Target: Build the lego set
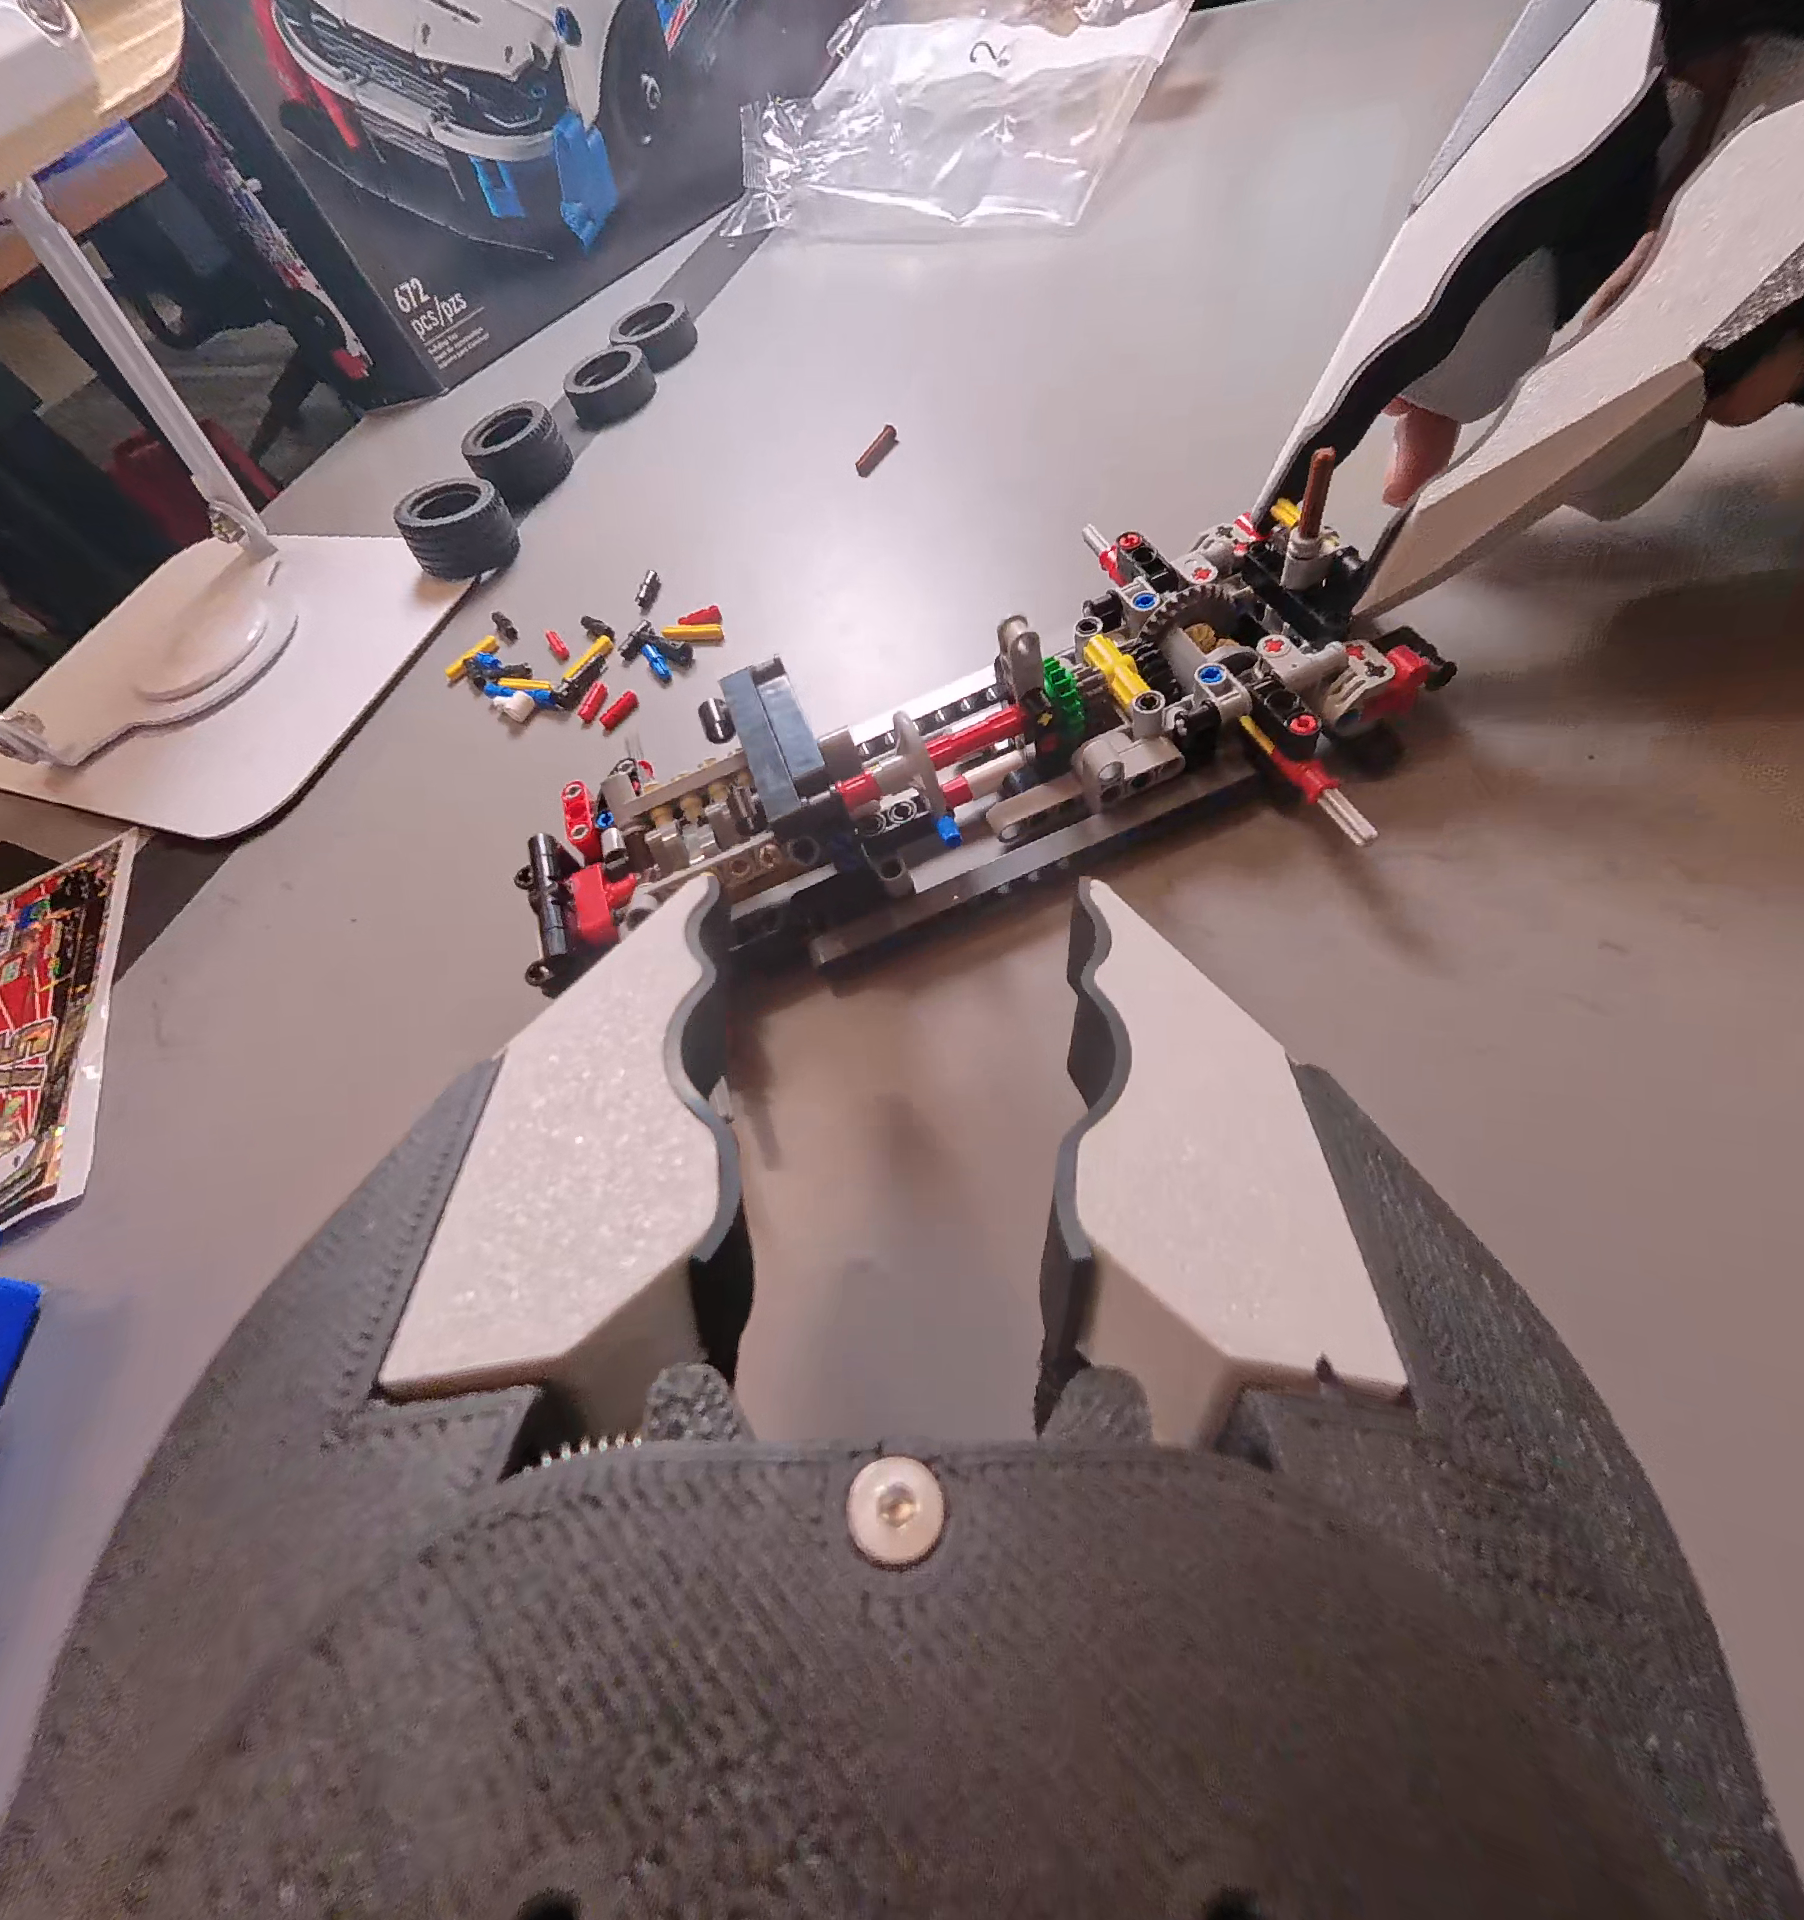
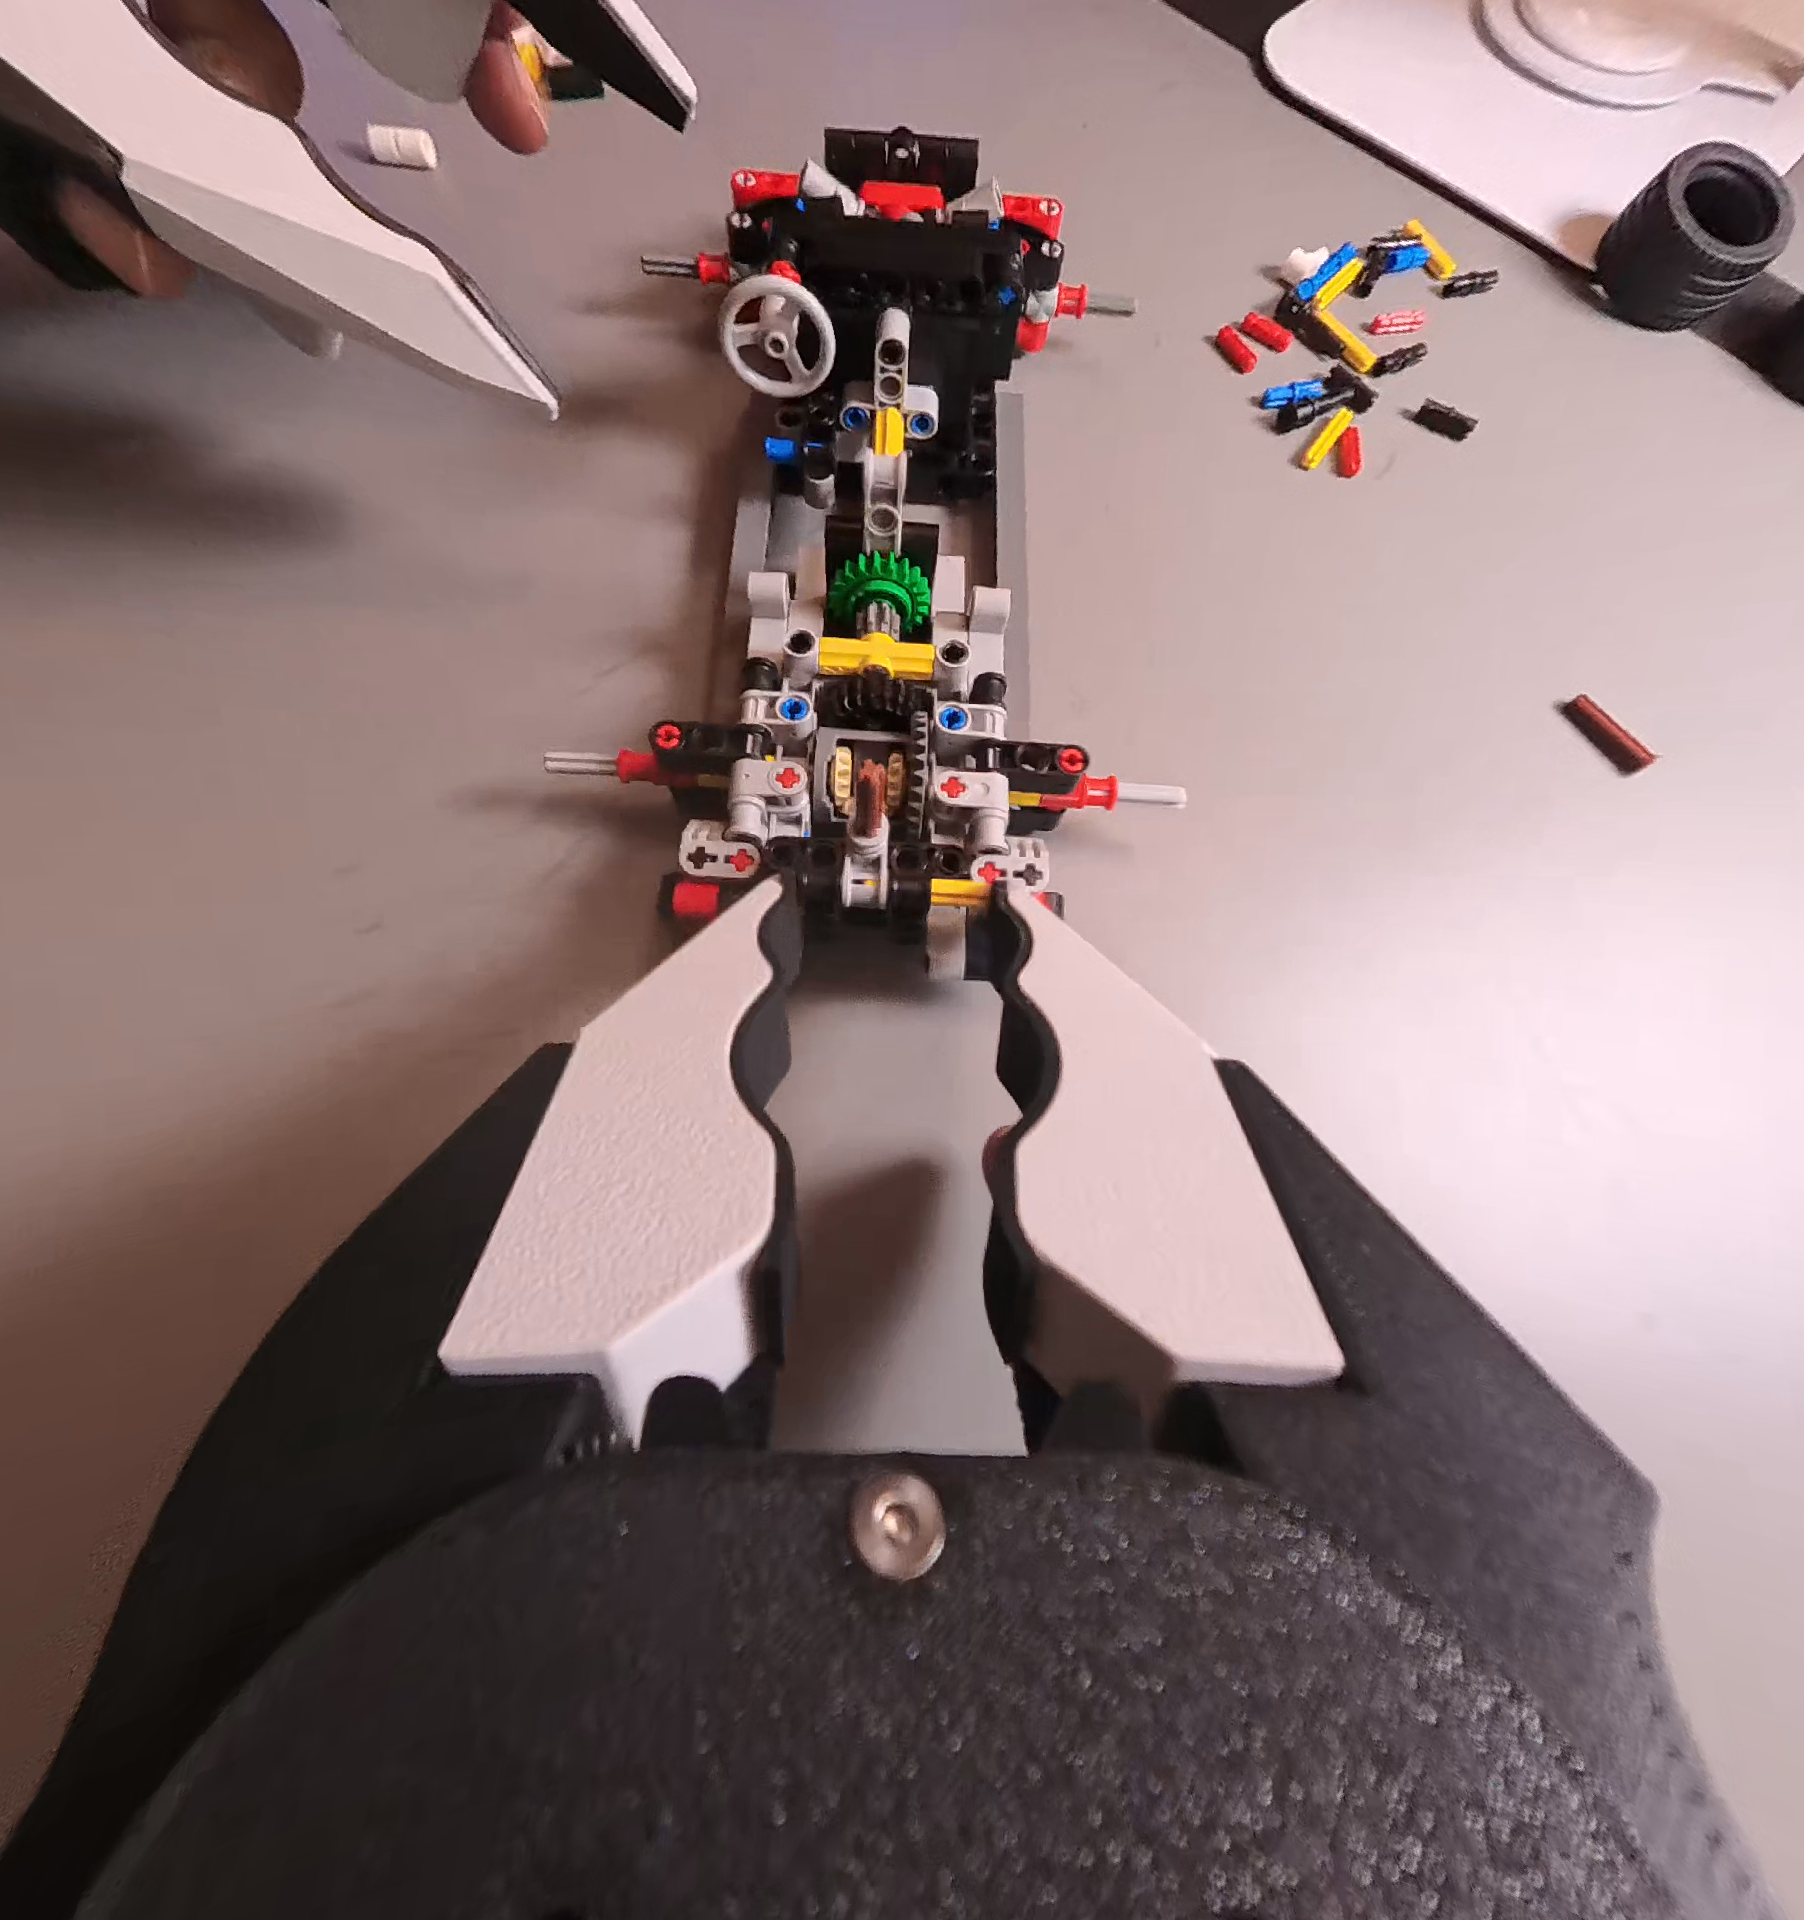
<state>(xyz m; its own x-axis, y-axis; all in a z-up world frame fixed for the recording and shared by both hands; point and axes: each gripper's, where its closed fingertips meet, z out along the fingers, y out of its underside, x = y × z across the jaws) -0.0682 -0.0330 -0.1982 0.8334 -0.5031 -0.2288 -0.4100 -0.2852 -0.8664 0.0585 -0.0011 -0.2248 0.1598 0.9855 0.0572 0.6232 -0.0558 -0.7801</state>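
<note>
A long lego chassis with gears, axles and a grey steering wheel lies on the grey table; it also shows in the right wrist view. My right gripper closes on the black rear end of the chassis, one finger on each side; it shows in the left wrist view too. A brown axle stands upright in a grey connector between those fingers. My left gripper is open and empty, beside the chassis's long side near its front.
A pile of small coloured pins and a loose brown piece lie beyond the chassis. Several black tyres, the set's box, a clear bag, a white stand base and a sticker sheet lie around. A small white piece lies near the left gripper. To reach the loose brown piece in a straight line is about 15 centimetres for my right fingers, about 25 centimetres for my left. It is also in sight in the right wrist view.
</note>
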